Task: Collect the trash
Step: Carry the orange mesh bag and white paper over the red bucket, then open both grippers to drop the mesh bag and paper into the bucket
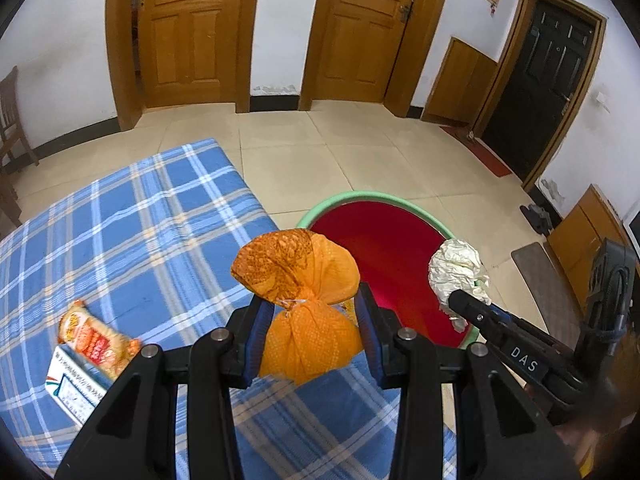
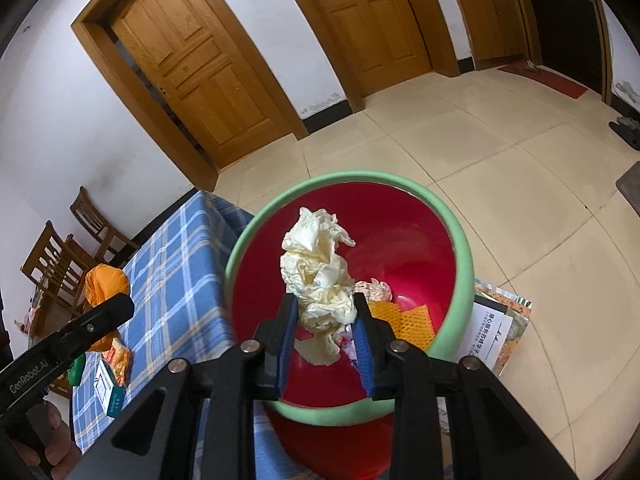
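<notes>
On the blue plaid table (image 1: 120, 216) lies a snack wrapper (image 1: 96, 340); the left gripper (image 1: 312, 316) clamps an orange tied bag (image 1: 304, 300) at the table's edge; the right gripper (image 2: 324, 312) holds crumpled cream paper (image 2: 320, 272) between its pads over the red green-rimmed bin (image 2: 456, 224), among scraps

Our orange dotted bag (image 1: 308, 312), cream paper wad (image 2: 320, 280), red bin with green rim (image 2: 460, 240), blue checked table (image 1: 152, 220).
</notes>
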### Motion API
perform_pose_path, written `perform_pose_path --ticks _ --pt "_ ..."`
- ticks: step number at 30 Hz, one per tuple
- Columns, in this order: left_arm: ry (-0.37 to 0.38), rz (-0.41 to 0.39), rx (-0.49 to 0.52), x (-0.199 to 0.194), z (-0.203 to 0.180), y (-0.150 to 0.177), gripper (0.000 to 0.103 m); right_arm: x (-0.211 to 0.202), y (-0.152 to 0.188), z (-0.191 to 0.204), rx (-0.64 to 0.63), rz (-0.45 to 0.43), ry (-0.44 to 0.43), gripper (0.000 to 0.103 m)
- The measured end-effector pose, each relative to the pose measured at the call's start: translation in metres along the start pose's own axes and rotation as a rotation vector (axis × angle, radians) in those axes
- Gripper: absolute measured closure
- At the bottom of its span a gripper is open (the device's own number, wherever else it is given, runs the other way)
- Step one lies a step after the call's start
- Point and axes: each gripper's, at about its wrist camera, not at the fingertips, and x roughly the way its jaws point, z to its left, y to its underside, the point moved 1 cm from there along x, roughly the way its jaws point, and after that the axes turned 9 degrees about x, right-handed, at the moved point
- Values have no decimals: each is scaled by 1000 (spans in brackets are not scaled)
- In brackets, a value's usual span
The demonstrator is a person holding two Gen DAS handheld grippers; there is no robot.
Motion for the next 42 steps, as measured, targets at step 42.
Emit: perform_pose_path --ticks 42 --pt "24 38 35 28 -25 -7 38 -31 -12 -17 62 -81 0 44"
